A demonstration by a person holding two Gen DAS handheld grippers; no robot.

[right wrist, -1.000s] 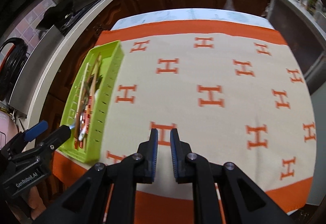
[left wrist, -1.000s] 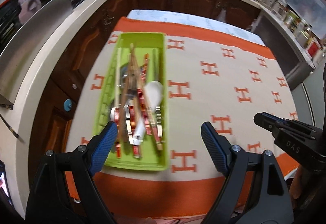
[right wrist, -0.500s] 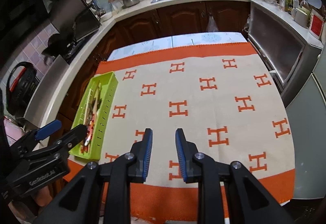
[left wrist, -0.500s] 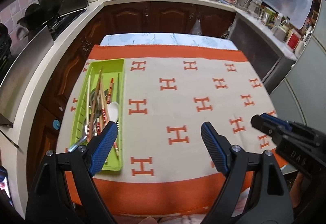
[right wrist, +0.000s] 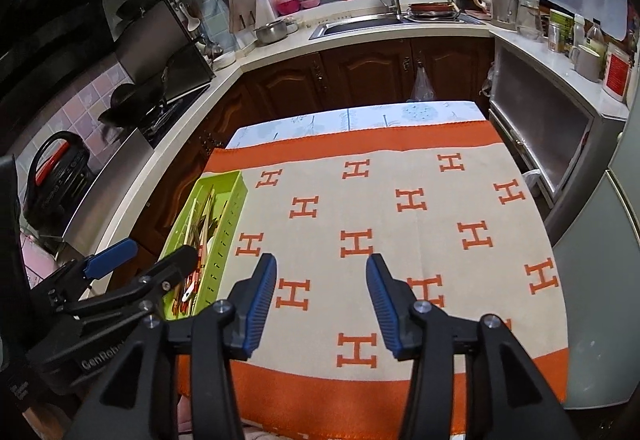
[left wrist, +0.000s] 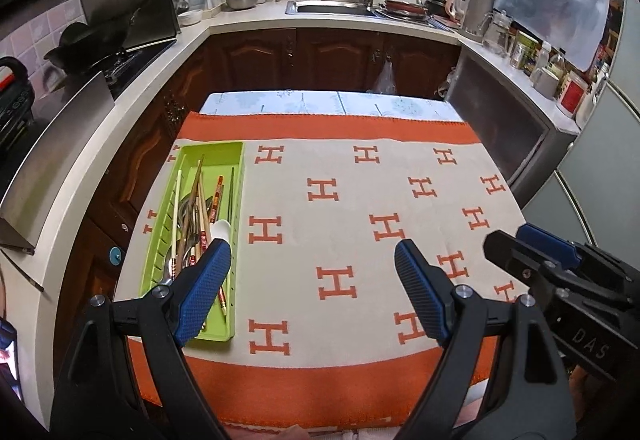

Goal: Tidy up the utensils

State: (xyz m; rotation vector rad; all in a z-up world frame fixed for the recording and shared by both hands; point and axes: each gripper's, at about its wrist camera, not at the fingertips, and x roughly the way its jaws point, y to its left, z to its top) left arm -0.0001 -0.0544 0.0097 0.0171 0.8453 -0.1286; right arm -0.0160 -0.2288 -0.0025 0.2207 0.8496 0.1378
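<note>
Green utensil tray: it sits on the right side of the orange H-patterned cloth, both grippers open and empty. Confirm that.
Wrong side. The green utensil tray sits on the cloth's left edge, as the left wrist view shows. Left gripper and right gripper are open and empty.

Two handheld grippers with black plastic frames. The left gripper (left wrist: 310,294) and right gripper (right wrist: 321,304) each carry two blue textured finger pads (left wrist: 204,292), fastened with silver screws (right wrist: 421,306). White lettering marks their bodies: "GenRob" on the left, "DAS" on the right.
</note>
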